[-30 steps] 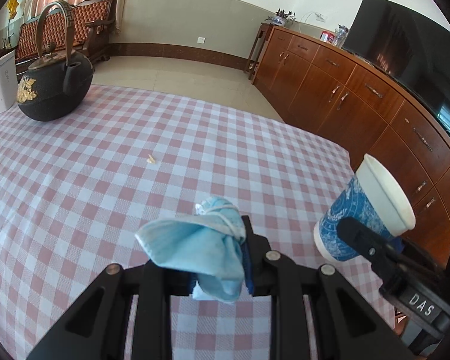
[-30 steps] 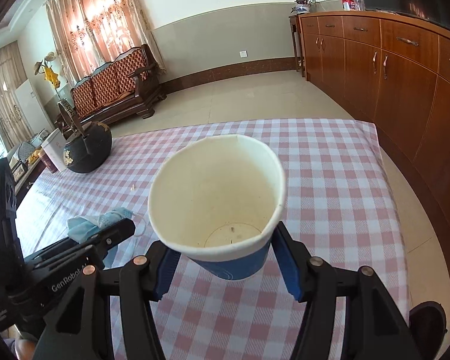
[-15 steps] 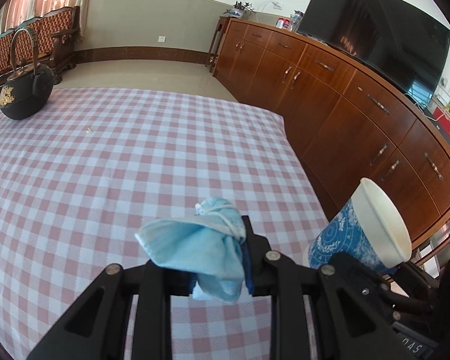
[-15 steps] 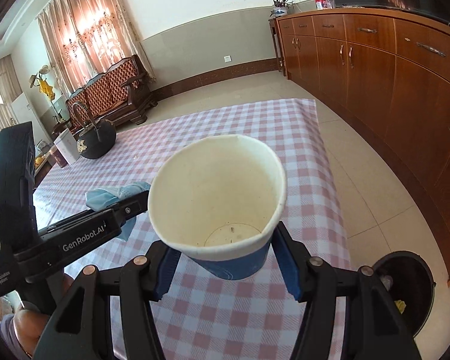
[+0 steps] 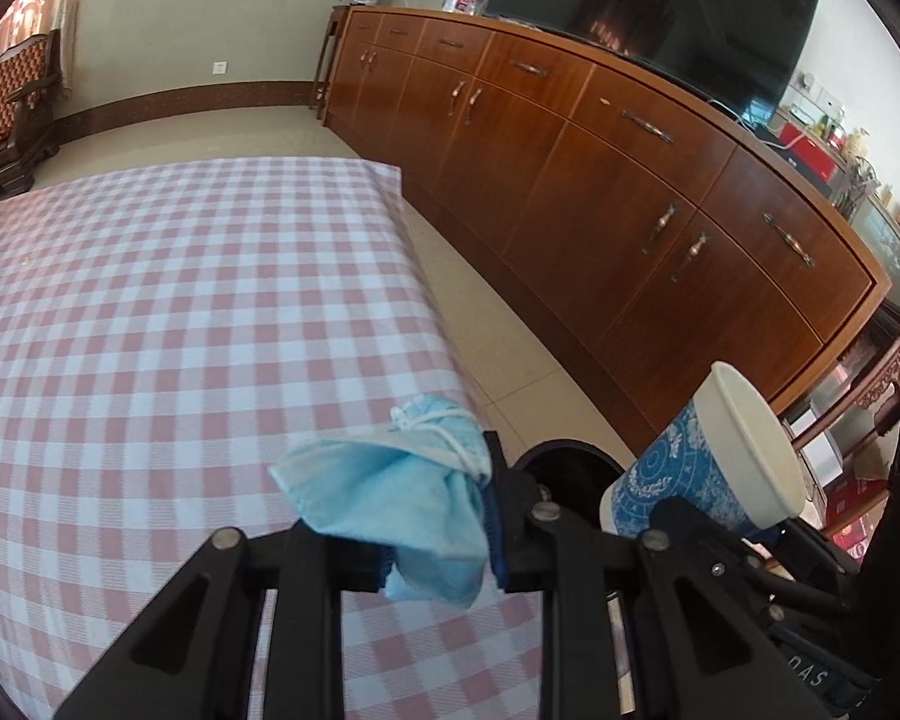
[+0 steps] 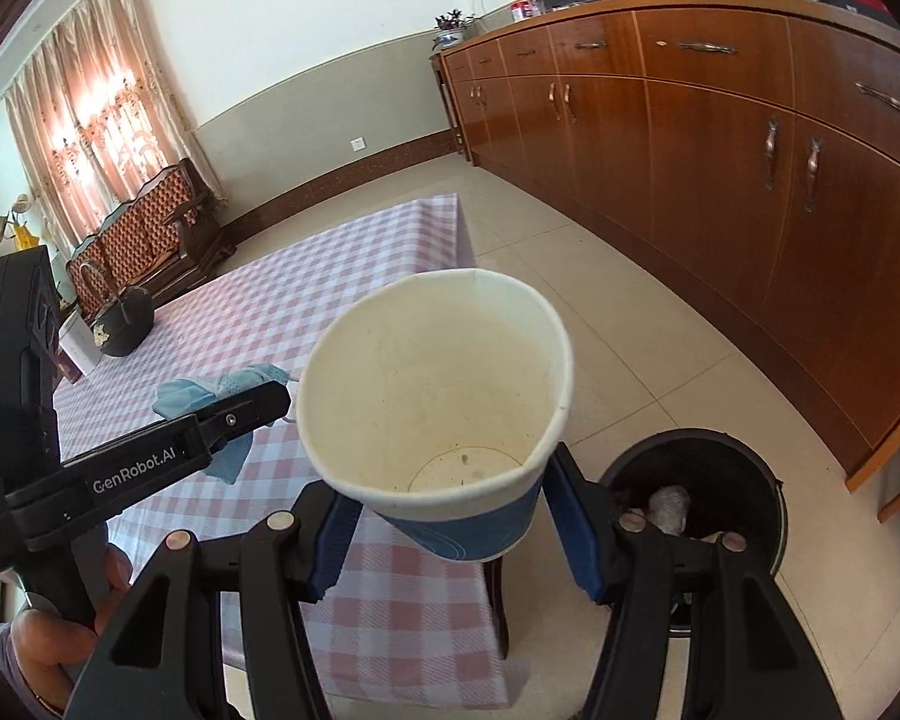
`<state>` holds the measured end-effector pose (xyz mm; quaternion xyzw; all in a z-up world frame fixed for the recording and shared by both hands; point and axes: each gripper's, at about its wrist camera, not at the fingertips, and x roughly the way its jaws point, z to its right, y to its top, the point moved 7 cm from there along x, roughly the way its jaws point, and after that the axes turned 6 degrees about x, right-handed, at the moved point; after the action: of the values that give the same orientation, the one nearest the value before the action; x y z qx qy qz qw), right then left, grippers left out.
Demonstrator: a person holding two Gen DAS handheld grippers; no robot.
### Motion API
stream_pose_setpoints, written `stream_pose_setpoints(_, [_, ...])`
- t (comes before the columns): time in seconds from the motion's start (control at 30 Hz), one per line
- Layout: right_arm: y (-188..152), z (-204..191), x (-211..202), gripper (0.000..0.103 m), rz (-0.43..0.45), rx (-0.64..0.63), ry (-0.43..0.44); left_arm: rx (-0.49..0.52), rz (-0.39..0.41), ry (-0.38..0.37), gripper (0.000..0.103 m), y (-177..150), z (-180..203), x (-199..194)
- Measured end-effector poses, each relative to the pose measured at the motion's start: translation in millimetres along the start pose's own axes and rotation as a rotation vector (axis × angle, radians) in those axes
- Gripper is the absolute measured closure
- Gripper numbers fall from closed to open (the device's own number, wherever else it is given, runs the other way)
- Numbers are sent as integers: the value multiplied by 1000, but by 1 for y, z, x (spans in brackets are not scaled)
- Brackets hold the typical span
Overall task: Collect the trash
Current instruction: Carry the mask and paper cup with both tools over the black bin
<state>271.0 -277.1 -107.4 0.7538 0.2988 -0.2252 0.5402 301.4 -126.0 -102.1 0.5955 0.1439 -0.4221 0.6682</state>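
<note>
Crumpled cloth mask (image 5: pixel 408 498), tapered paper cup (image 6: pixel 444 414)

Left tool (image 5: pixel 438 531) is clamped tight on a crumpled mask (image 5: pixel 402 510); right tool (image 6: pixel 450 531) grips a paper cup (image 6: pixel 444 408), both angled downward

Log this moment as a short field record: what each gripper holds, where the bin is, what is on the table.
left gripper: shut on crumpled blue face mask
right gripper: shut on paper cup, mouth open, empty
bin: black, on the floor past the table edge, some trash inside
table: checked cloth; black kettle at far end
</note>
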Motion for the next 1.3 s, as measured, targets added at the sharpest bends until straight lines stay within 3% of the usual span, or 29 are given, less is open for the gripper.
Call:
stream_pose_setpoints(0.37, [1, 100, -27, 42, 23, 137, -115, 115, -63, -109, 78, -1, 94, 32])
stream_pose_setpoints(0.67, [-4, 156, -24, 42, -12, 184, -173, 146, -136, -146, 78, -19, 139, 63])
stream_pose_setpoints(1.0, [-17, 218, 24, 42, -139, 253, -220, 122, -230, -111, 78, -45, 157, 109])
stream_pose_setpoints(1.3, [-31, 250, 82, 42, -306, 189, -278, 124, -326, -61, 77, -73, 168, 153])
